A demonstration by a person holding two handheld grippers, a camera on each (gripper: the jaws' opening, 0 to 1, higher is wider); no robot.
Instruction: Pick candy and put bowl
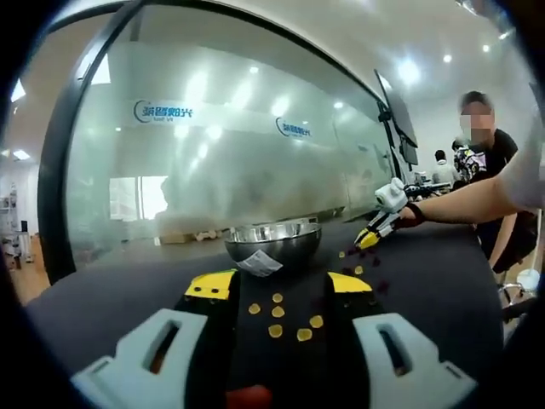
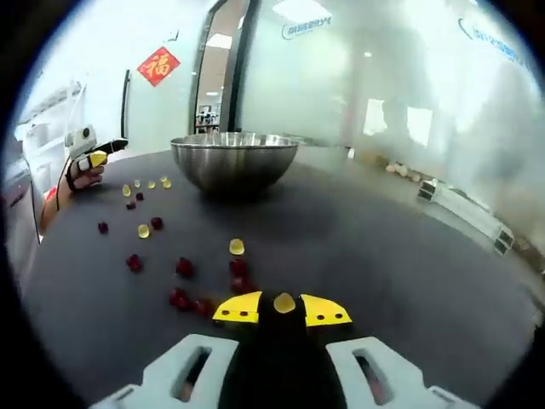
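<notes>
In the left gripper view, the left tongs [image 1: 278, 284] point straight at a steel bowl [image 1: 272, 243] standing on a black table [image 1: 443, 281]. The yellow tips sit just short of the bowl's base, spread apart, with nothing between them. A white label [image 1: 258, 263] sticks to the bowl's near side, right ahead of the tips. Several yellow candies [image 1: 278, 312] lie on the table between the 2 jaws. Off to the right of the tips, dark red candies [image 1: 351, 252] are scattered, and the right tongs [image 1: 368, 239], held by a hand [image 1: 412, 215], reach down among them.

In the right gripper view, the right tongs [image 2: 283, 308] rest low over the table, jaws slightly apart with 1 yellow candy [image 2: 284, 302] sitting between the yellow tips; I cannot tell whether the tips actually press on it. Red candies [image 2: 183, 267] lie just left of the tips and another yellow candy [image 2: 237, 247] just ahead. The bowl stands well ahead, slightly left.
</notes>
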